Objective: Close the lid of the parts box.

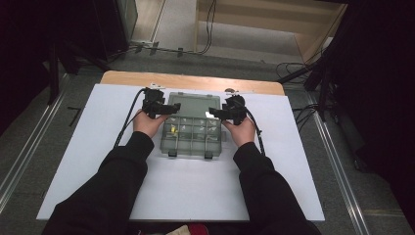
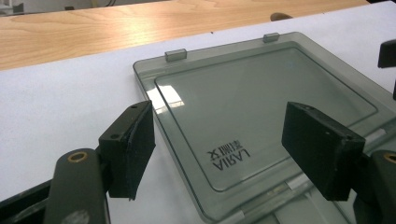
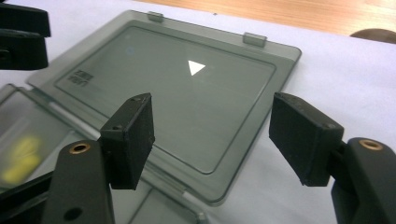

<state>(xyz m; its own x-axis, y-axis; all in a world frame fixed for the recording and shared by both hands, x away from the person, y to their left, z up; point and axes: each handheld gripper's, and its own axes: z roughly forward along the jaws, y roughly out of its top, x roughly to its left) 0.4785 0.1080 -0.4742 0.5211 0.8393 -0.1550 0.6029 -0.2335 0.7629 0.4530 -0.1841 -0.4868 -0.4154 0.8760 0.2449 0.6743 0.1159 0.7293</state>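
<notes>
Currently: organizer box (image 1: 192, 132) open flat at mid-table, both grippers over its lid.

Left gripper (image 2: 219, 154) and right gripper (image 3: 212, 140): jaws spread wide, nothing held, above opposite ends of the smoky lid (image 2: 261, 107). Yellow pieces (image 3: 21, 158) sit in a tray compartment. White mat (image 1: 195, 191) beneath.

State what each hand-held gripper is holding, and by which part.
Nothing is held. The left hand-held gripper and right hand-held gripper are both open, jaws apart above the box's opened lid.
</notes>
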